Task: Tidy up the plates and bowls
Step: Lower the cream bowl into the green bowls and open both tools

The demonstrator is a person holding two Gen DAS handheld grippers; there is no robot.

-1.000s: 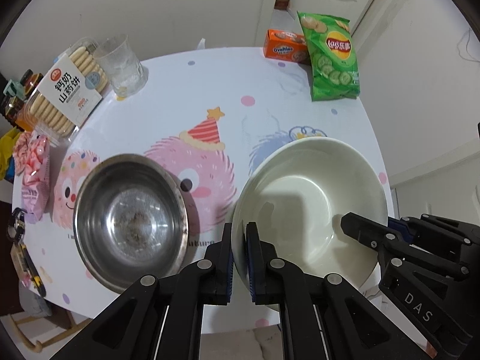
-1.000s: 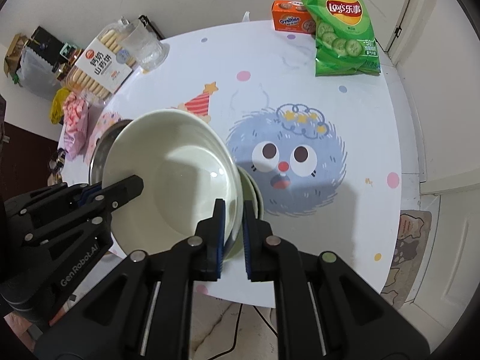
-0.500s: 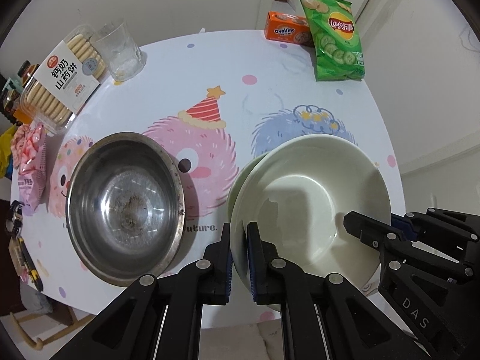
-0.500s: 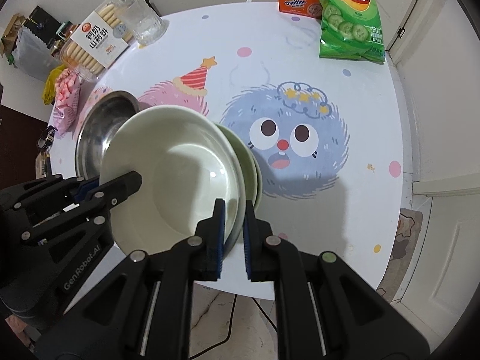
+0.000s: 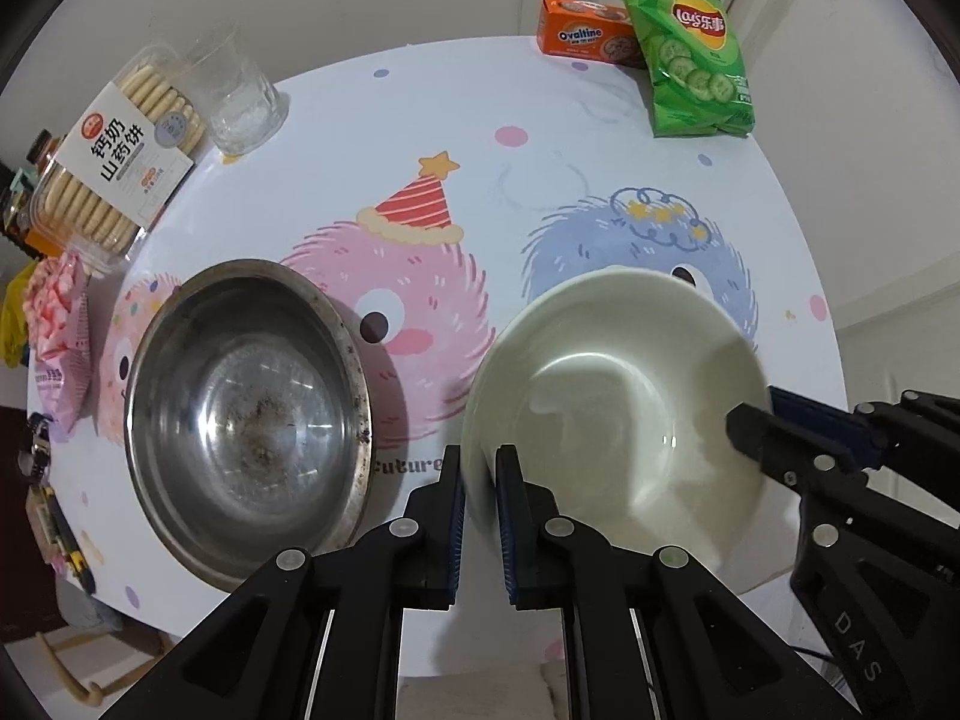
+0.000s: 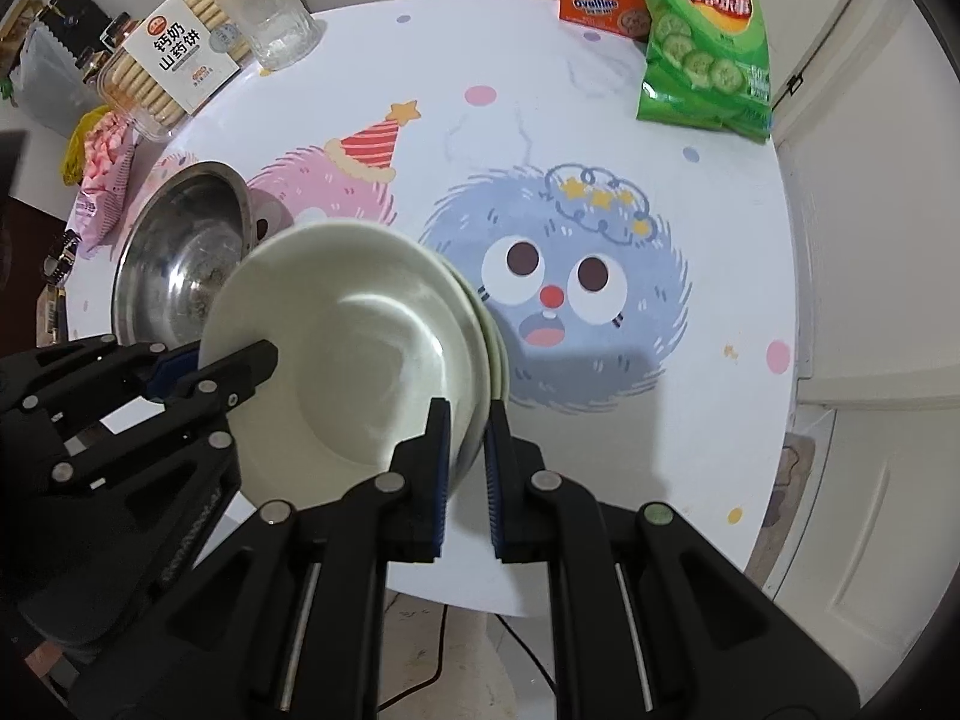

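Note:
A cream white bowl [image 5: 618, 396] hangs above the table's near edge, held by both grippers. My left gripper [image 5: 478, 468] is shut on its near-left rim. My right gripper [image 6: 467, 426] is shut on its near-right rim; it also shows at the right of the left wrist view [image 5: 750, 420]. Under the white bowl [image 6: 354, 354] a pale green dish [image 6: 497, 348] peeks out at the right edge. A steel bowl [image 5: 246, 414] with dark specks sits empty on the table to the left, and shows in the right wrist view [image 6: 186, 252].
The round table [image 5: 540, 180] has a cartoon-monster cloth. At the back are a green Lay's bag [image 5: 690, 42], an orange Ovaltine box [image 5: 579, 33], a glass [image 5: 234, 96] and a biscuit box [image 5: 114, 156]. A pink packet [image 5: 57, 324] lies at the left edge.
The white bowl, held by both grippers, has risen and come a little toward me. The steel bowl has not moved.

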